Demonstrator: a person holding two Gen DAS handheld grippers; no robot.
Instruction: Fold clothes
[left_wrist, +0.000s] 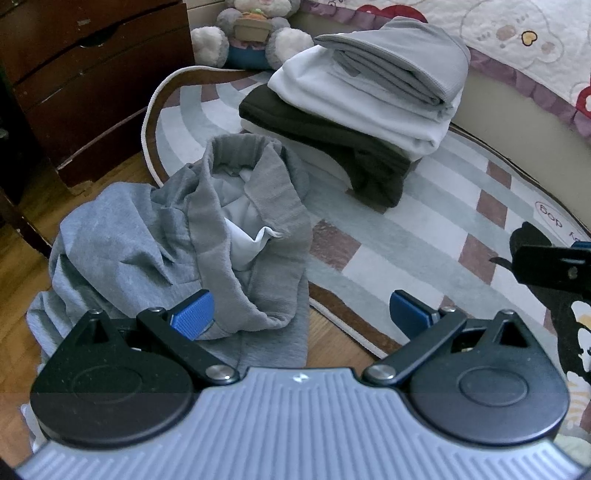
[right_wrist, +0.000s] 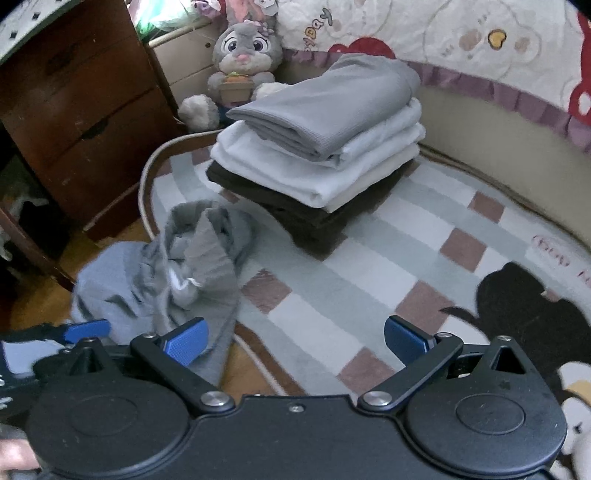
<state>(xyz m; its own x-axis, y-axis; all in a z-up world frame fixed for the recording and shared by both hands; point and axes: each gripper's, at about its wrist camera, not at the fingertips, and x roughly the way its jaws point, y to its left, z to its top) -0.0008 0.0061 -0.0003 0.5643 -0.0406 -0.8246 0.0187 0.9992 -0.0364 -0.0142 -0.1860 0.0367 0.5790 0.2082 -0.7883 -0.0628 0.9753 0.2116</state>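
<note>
Left wrist: both grippers' jaws gape wide, empty; rug (left_wrist: 424, 236) lettering reads "bop".

Striped rug (right_wrist: 369, 266), folded clothes stack (right_wrist: 317, 147), crumpled grey garment (left_wrist: 177, 251) overhanging wood floor (left_wrist: 22, 266)

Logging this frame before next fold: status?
Left gripper open, empty. Right gripper open, empty. Grey garment crumpled, half off the rug, unfolded. Folded stack behind it; nothing in the way.
</note>
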